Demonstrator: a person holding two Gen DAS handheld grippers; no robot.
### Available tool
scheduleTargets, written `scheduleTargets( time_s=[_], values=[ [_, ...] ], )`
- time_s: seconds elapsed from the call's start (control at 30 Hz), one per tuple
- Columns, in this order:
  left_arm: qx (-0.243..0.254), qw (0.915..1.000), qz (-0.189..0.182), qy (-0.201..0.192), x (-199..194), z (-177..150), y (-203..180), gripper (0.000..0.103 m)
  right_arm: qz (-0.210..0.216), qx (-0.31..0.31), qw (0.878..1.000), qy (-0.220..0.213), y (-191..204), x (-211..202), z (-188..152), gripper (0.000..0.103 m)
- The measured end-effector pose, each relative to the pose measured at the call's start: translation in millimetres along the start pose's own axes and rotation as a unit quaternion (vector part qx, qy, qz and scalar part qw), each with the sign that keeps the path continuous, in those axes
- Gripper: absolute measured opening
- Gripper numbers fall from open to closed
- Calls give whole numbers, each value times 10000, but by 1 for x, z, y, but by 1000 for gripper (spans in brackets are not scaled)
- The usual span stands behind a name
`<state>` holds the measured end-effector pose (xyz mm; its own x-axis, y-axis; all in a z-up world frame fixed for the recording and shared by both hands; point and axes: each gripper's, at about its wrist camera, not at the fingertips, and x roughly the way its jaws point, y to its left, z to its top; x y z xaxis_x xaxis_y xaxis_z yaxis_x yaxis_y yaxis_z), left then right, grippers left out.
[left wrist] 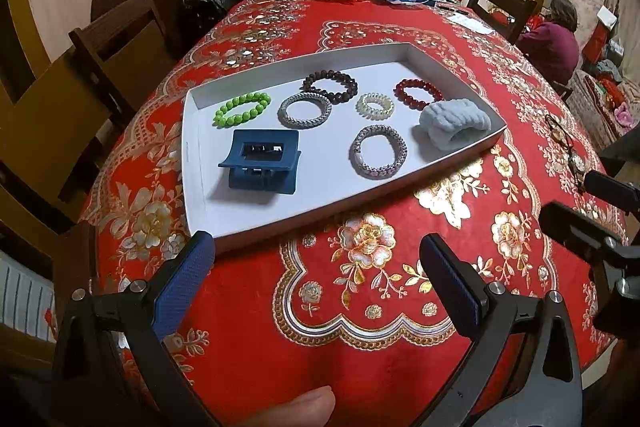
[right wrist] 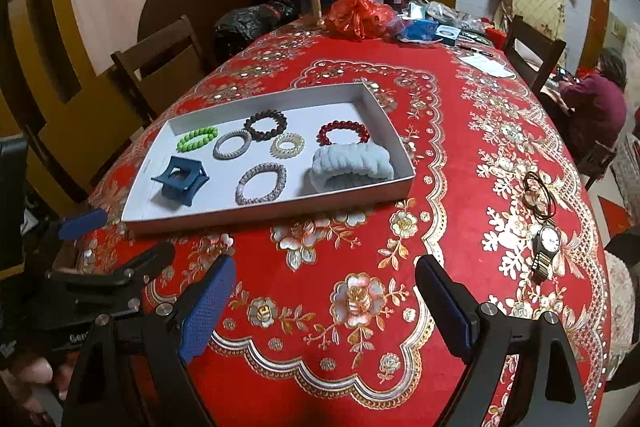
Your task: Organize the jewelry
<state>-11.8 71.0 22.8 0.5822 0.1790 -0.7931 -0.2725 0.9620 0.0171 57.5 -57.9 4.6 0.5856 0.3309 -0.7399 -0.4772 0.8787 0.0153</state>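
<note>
Right gripper (right wrist: 324, 303) nearest the lens, jaws wide apart, nothing between them, hovering over bare red cloth on the table (right wrist: 360, 367). Left gripper (left wrist: 316, 283) likewise: jaws spread, empty, just short of the white tray (left wrist: 192, 187).

Tray already holds the blue hair claw (left wrist: 262, 161), green beads (left wrist: 240, 109), other bracelets and a pale scrunchie (left wrist: 454, 125). Still outside it: wristwatch (right wrist: 546, 253) and a dark hair tie with a charm (right wrist: 540, 193), right of the tray, near the table's right edge.

Risks: a sideways nudge could slide the watch off that edge; its metal band may slip from the pads; the thin tie lies flat on the cloth, so it is easy to miss. The low tray rim could catch a carried piece.

Open room: the cloth between tray and watch is clear, and so is the near side.
</note>
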Motion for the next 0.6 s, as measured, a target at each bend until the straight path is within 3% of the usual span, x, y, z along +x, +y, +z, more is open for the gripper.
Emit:
scheduleTargets(
  time_s=[0.6],
  values=[
    [15, 10000, -10, 19, 0, -1, -1, 103, -44, 129, 9999, 4, -2, 2, 3, 89]
  ],
)
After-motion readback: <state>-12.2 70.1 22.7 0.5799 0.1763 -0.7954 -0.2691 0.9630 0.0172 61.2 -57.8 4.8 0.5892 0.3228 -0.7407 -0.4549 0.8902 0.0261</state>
